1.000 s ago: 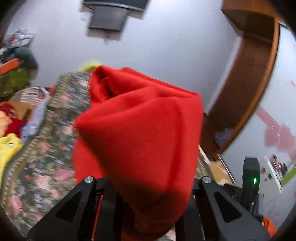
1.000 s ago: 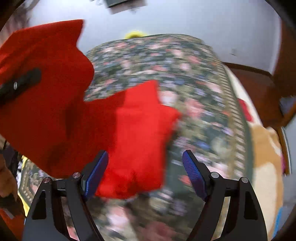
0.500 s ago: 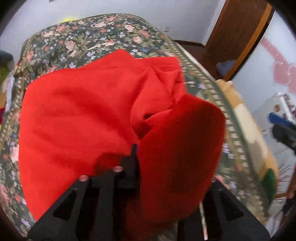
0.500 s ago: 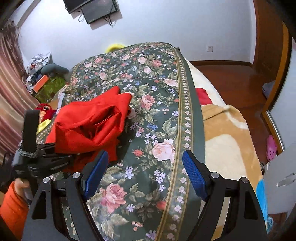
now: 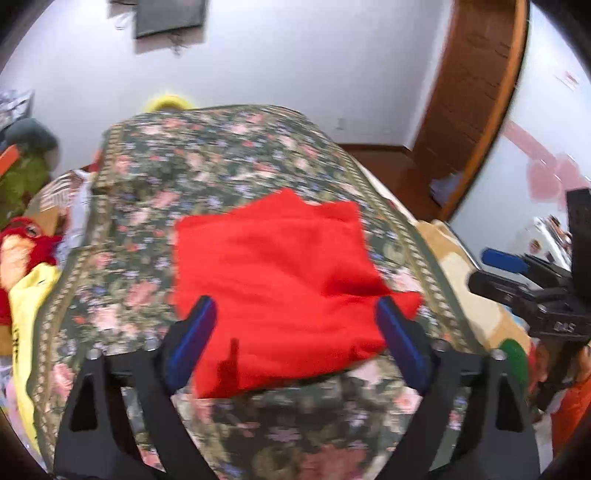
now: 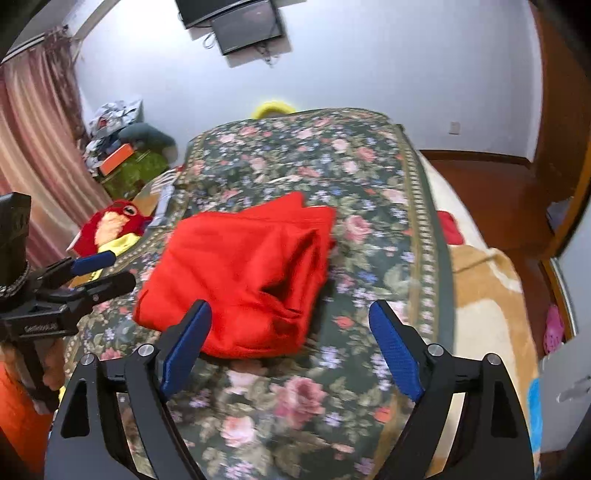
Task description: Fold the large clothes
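**Red garment lies folded on the flowered bed**

Red cloth fills the middle of both views. It is a red garment [image 5: 280, 280] folded into a thick, rough square, and it lies flat on the flowered bedspread [image 5: 207, 162] that covers the bed.

The left gripper [image 5: 295, 328] hangs over the near edge of the garment at the bottom of the left wrist view. Its jaws have just been opening and now stand spread wide. The blue pads [image 5: 192, 339] sit on either side of the cloth but do not press on it, so nothing is pinched.

The right gripper [image 6: 291, 343] is at the bottom of the right wrist view. Its jaws have just been opening a little more and are spread wide too. Only the flowered bedspread and the near corner of the garment show between them, and it holds nothing.

At the left edge of the right wrist view sit a red and yellow plush toy [image 6: 114, 225] and, above it, a pink curtain [image 6: 33, 144]. A dark screen [image 6: 240, 22] hangs on the white wall at the top. A tan blanket [image 6: 491, 295] lies at the right side of the bed.
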Tool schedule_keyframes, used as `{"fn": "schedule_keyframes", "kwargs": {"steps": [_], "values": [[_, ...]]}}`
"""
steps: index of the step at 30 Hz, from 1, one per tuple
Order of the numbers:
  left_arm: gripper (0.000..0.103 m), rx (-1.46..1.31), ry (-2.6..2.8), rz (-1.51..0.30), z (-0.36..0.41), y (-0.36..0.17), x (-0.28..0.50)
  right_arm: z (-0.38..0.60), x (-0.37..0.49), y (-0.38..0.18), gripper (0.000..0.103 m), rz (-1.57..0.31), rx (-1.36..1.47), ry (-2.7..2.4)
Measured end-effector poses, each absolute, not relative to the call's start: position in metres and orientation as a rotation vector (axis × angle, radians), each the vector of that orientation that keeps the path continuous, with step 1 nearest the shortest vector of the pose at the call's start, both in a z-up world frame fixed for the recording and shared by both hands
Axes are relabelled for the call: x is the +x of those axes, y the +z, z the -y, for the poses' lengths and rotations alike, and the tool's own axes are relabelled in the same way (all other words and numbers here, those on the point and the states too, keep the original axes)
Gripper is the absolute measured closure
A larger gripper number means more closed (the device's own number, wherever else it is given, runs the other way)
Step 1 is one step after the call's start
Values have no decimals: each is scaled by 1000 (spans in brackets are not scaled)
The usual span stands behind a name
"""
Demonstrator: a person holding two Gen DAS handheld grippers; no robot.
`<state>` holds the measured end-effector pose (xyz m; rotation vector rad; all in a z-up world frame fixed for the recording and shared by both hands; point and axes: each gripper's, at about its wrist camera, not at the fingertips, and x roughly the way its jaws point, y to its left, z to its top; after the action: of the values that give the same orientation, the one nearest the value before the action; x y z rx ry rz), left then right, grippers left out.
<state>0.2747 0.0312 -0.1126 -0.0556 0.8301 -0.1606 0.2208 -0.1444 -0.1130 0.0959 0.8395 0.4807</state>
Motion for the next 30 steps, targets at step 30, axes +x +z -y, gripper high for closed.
{"fn": "schedule_keyframes", "kwargs": {"steps": [30], "values": [[4,-187,-66,-1028,-110,-212,269,121,260,-216,18,-1196,113,456]]}}
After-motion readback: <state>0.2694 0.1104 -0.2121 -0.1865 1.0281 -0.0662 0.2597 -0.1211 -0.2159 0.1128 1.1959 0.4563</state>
